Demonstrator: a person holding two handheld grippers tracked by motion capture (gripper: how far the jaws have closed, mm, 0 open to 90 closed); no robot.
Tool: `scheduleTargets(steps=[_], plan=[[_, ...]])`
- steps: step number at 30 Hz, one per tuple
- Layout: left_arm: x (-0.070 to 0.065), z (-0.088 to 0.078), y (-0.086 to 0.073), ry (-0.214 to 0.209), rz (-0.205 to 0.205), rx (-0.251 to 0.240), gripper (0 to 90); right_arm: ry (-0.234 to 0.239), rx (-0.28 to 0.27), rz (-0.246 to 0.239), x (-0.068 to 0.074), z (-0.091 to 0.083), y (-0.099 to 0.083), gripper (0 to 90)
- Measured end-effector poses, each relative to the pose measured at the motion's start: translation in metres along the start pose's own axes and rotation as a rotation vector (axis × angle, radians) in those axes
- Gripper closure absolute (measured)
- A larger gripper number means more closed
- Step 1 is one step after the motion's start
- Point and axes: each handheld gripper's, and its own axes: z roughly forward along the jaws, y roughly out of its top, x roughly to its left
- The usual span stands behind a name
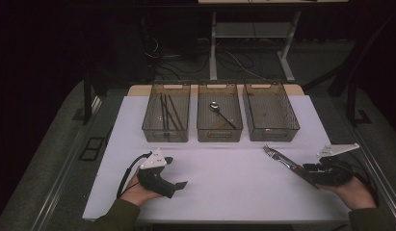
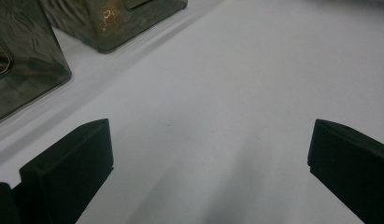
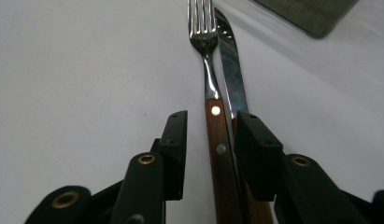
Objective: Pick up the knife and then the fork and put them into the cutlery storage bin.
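The fork [image 3: 209,70] lies on the white table [image 1: 224,187], touching a knife [image 3: 231,65], a bit in front of the right-hand bin [image 1: 271,111]. It's stiff steel, light, slick at the tines, so the riveted wooden handle is the spot to pinch. The right tool [image 3: 209,140] straddles that handle with its jaws part open, not clamping; the left tool [image 2: 210,154] is wide open and empty.

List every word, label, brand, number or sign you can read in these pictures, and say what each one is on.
There is no readable text in these views.
The three bins on the table carry no legible label.
The fork has two rivets on its wooden handle, but no brand mark shows; neither does the knife.
The left gripper and right gripper bear no lettering that can be made out.
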Motion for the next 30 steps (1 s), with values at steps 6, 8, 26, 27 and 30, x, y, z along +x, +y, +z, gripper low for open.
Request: scheduleTargets(steps=[6,8,26,27,30], plan=[[0.000,0.000,0.000,-0.001,0.000,0.000,0.0,0.048,0.023,-0.018,-0.005,0.015,0.017,69.1],[0.000,0.000,0.000,-0.001,0.000,0.001,0.0,0.055,0.039,-0.025,-0.006,0.021,0.022,69.7],[0.000,0.000,0.000,-0.005,0.002,0.003,0.0,0.041,0.120,-0.087,-0.008,0.043,0.029,73.2],[0.000,0.000,0.000,-0.005,0.002,0.003,0.0,0.041,0.124,-0.092,-0.007,0.044,0.029,73.3],[0.000,0.000,0.000,-0.006,0.001,0.001,0.0,0.045,0.128,-0.094,-0.007,0.045,0.028,74.2]])
